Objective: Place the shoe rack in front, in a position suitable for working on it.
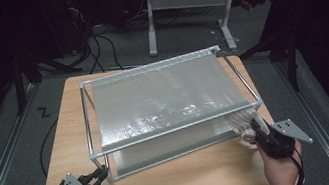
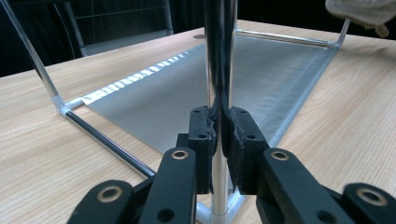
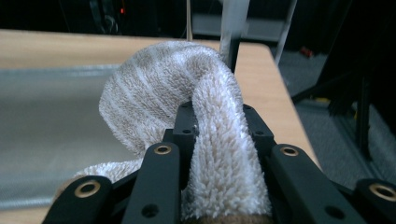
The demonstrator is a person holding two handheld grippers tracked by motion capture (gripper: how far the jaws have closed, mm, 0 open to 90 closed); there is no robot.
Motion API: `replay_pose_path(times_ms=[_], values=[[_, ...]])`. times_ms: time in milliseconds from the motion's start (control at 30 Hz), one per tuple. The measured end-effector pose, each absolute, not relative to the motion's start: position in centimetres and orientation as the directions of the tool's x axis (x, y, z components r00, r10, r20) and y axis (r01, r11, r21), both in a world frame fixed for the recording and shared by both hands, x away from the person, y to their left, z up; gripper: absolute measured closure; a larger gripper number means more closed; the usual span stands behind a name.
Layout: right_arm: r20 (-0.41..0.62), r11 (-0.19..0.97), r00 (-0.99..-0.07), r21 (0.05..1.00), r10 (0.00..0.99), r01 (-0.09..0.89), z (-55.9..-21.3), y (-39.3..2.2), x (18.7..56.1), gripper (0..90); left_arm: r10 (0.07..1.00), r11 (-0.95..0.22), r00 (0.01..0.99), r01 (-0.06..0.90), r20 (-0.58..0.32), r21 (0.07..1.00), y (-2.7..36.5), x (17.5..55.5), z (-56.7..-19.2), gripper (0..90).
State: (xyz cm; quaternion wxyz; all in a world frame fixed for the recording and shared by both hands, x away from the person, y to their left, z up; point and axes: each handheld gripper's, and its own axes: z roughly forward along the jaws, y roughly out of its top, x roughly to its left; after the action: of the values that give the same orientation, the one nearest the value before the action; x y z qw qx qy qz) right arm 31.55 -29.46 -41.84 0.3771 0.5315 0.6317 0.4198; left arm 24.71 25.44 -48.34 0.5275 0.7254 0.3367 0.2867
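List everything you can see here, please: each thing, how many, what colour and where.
Two-tier metal-tube rack with grey mesh shelves: one, silver and grey, middle of the table.
Striped terry towel: one, cream and beige, at the rack's near right corner, pinched in the right gripper.
Light wooden table: one, pale wood, under the rack.
White-legged desk: one, on the floor beyond the table.
Black cables: several, on the grey floor behind.
Left gripper: one, black, clamped on the rack's near left upright post.
Right gripper: one, black, shut on the towel.
Person's hands: two, at the near edge.
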Motion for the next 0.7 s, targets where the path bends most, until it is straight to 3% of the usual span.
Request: replay_pose_path(times_ms=[300,700], values=[[-0.048,0.087,-0.141,0.953,0.989,0.289,-40.2,-29.5,30.6,72.5,0.791,-0.216,0.609,0.185,0.061,0.959,25.4,24.7,-48.4,80.6],[-0.025,0.083,-0.151,0.915,0.988,0.395,-43.2,-30.1,32.0,72.5,0.789,-0.218,0.611,0.185,0.062,0.958,25.3,24.7,-48.3,80.5]])
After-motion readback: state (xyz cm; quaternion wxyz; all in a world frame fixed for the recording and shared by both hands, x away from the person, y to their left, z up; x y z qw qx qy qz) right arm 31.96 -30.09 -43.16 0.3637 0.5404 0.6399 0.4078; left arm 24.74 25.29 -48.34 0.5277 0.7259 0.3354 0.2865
